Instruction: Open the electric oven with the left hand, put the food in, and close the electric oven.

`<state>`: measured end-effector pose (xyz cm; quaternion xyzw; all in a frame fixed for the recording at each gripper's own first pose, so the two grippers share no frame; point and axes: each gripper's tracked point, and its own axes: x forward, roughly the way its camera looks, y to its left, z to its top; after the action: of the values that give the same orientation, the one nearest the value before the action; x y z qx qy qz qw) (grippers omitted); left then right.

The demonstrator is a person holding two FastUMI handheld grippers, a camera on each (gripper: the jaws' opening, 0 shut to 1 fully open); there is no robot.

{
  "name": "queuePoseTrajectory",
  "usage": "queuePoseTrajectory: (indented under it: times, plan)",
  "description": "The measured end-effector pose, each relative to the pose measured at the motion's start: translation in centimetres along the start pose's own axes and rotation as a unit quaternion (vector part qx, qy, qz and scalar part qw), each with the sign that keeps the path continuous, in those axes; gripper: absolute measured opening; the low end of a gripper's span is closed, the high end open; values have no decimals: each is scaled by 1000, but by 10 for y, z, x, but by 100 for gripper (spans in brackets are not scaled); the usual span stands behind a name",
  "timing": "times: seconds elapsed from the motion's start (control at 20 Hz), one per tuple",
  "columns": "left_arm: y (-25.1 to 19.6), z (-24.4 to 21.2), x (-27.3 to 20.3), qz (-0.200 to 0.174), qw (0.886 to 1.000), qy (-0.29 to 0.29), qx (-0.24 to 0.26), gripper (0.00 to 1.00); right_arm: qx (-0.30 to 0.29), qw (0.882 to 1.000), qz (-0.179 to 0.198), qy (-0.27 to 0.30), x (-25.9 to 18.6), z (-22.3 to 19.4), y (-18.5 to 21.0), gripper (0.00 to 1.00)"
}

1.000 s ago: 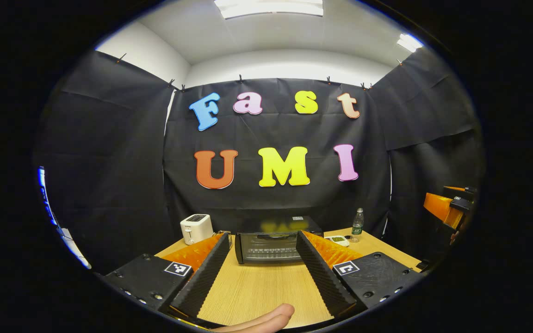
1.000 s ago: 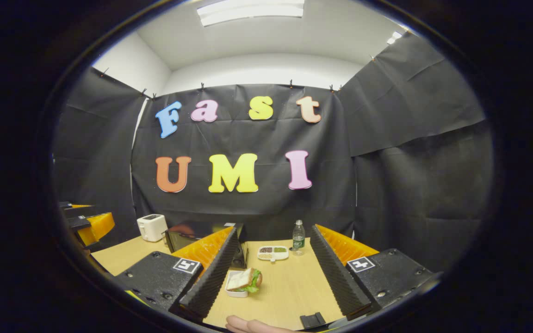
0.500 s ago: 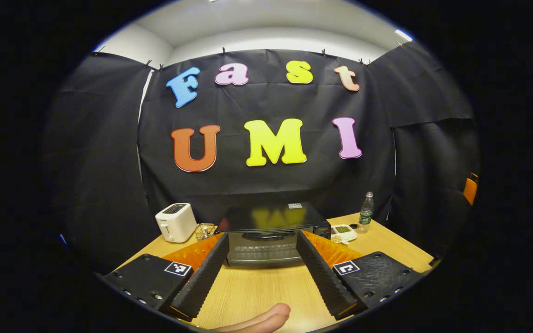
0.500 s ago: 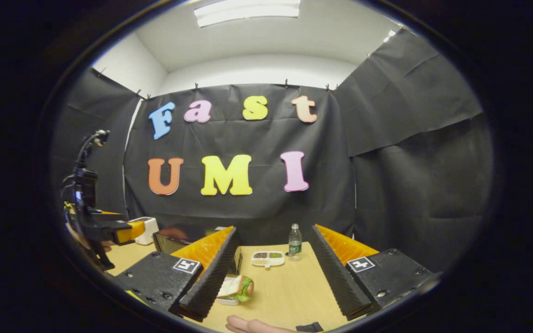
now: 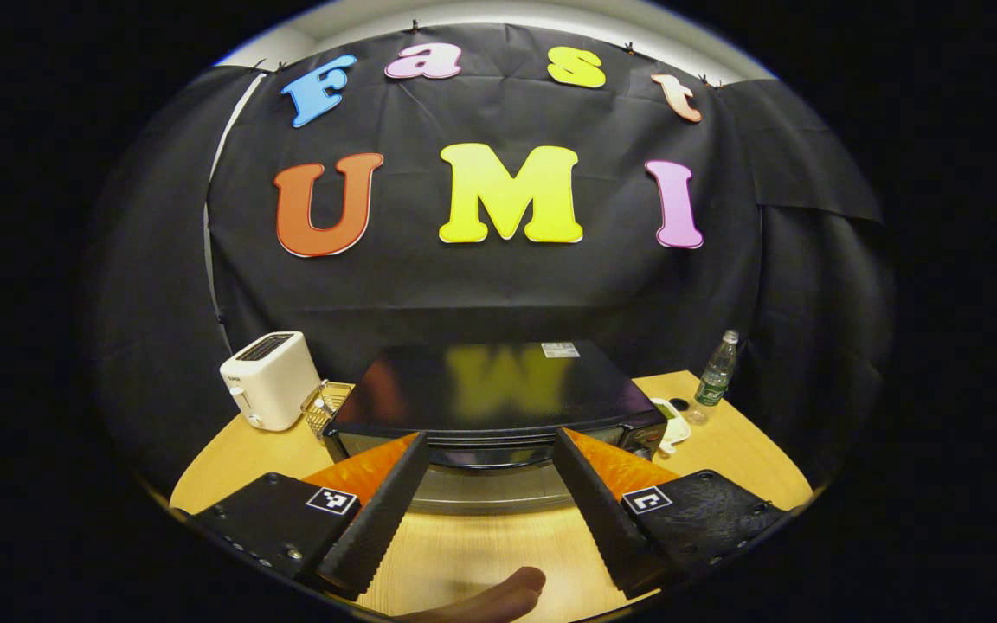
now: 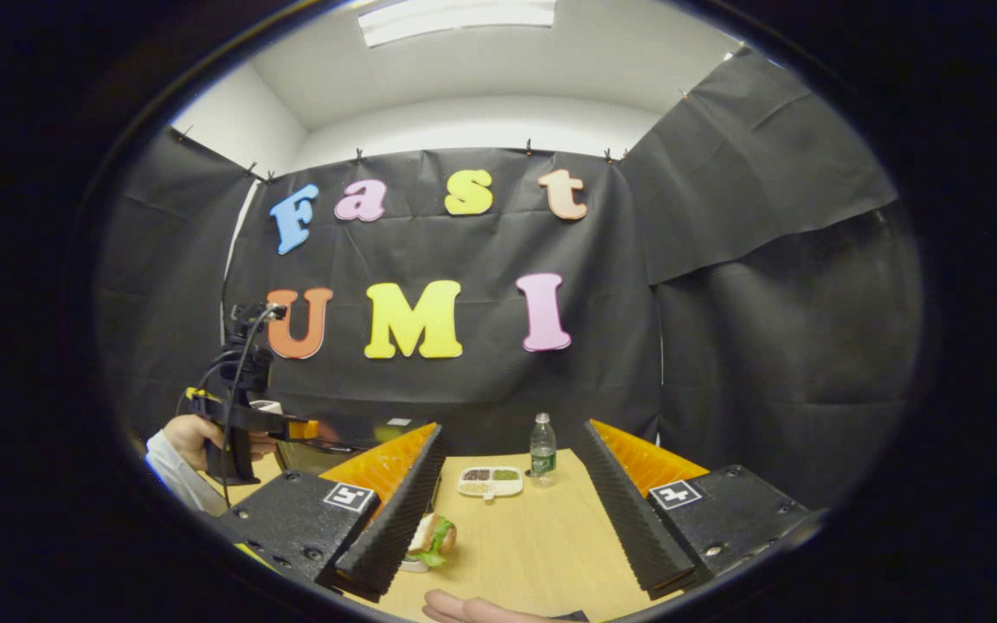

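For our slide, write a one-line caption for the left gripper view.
Open left gripper faces the closed electric oven on the table, toaster beside it.

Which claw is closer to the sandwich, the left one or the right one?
Right. The right claw is open just above the sandwich on the table. The left claw is open at the oven.

The left gripper view looks from close above the bench [image 5: 239, 450] straight at the near front of the oven [image 5: 498, 394]. The right gripper view faces the far wall from farther back, right of the oven. Both share the bottle [image 6: 541, 450].
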<state>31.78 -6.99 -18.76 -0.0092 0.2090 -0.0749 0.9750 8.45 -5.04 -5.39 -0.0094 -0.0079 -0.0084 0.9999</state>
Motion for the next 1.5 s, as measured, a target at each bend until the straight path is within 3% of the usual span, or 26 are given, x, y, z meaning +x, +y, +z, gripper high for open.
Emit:
queuePoseTrajectory:
  times: [0.3, 0.35, 0.55, 0.6, 0.7, 0.75, 0.8, 0.85, 0.9, 1.0, 1.05, 1.1, 1.15, 1.25, 1.3, 1.35, 1.5]
  plan:
    - [-1, -19, 45, 6, 999, 39, 0, 96, 1, 1000, -6, 9, 6, -13, -11, 100]
    - [1, -22, 49, 8, 999, 43, 0, 95, 1, 1000, -7, 10, 8, -14, -12, 90]
    - [1, -25, 49, -2, 999, 49, -4, 98, 7, 1000, -11, 16, 8, -21, -18, 90]
    - [1, -26, 54, -2, 999, 53, -3, 98, 9, 1000, -12, 17, 9, -22, -19, 100]
    - [1, -27, 54, 0, 998, 58, -4, 99, 11, 1000, -12, 21, 8, -25, -19, 100]
    - [1, -28, 53, 0, 998, 60, -4, 99, 12, 1000, -9, 22, 7, -25, -19, 100]
    - [1, -28, 52, 0, 998, 61, -6, 99, 13, 1000, -9, 23, 4, -25, -19, 90]
    - [1, -30, 50, 1, 998, 65, -8, 99, 10, 1000, -13, 23, 3, -25, -21, 90]
    - [1, -31, 49, 1, 998, 67, -9, 99, 7, 1000, -17, 23, 2, -24, -24, 100]
    - [1, -35, 42, 2, 997, 72, -8, 99, 4, 1000, -20, 22, -4, -22, -26, 100]
    - [0, -38, 35, 2, 997, 75, -8, 99, 5, 1000, -22, 19, -7, -20, -27, 90]
    - [-1, -41, 28, 3, 997, 76, -7, 99, 6, 1000, -23, 17, -9, -19, -28, 90]
    - [-1, -45, 22, 3, 997, 77, -4, 99, 7, 1000, -24, 16, -12, -18, -28, 100]
    - [-3, -53, 11, 3, 997, 77, -2, 99, 11, 999, -27, 20, -17, -21, -30, 100]
    - [-3, -58, 5, 3, 997, 78, -2, 99, 12, 999, -29, 22, -19, -20, -31, 90]
    - [-3, -63, -2, 2, 997, 77, -2, 99, 12, 999, -30, 22, -22, -20, -32, 100]
    - [-5, -80, -19, 1, 997, 81, -4, 99, 17, 999, -34, 19, -31, -17, -32, 100]
